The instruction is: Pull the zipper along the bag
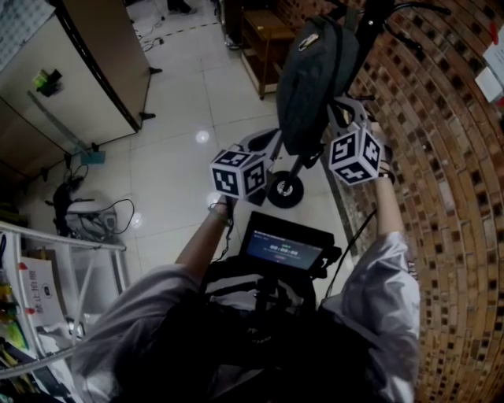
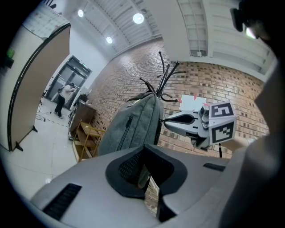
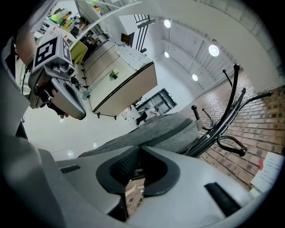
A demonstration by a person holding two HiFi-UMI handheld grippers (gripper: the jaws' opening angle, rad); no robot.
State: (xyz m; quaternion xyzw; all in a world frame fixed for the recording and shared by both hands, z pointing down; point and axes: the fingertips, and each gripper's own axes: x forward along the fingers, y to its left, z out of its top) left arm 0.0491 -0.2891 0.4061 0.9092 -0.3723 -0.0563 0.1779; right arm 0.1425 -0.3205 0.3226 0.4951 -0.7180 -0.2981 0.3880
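A grey backpack (image 1: 313, 75) hangs from a black coat rack (image 1: 376, 20) by the brick wall, with a pale zipper pull (image 1: 309, 41) near its top. In the left gripper view a dark zipper line (image 2: 126, 129) runs down the bag (image 2: 133, 124). My left gripper (image 1: 272, 142) is just left of the bag's bottom, apart from it, jaws shut with nothing between them. My right gripper (image 1: 346, 109) is by the bag's lower right side, also shut and holding nothing. Each gripper shows in the other's view: the right gripper (image 2: 196, 122) and the left gripper (image 3: 58, 87).
A small wheel (image 1: 285, 189) and stand base sit on the tiled floor below the bag. A wooden shelf (image 1: 264, 39) stands left of the rack. A brown partition board (image 1: 102, 63) is at the far left, with cables (image 1: 94, 216) on the floor. The brick wall (image 1: 449, 197) is on the right.
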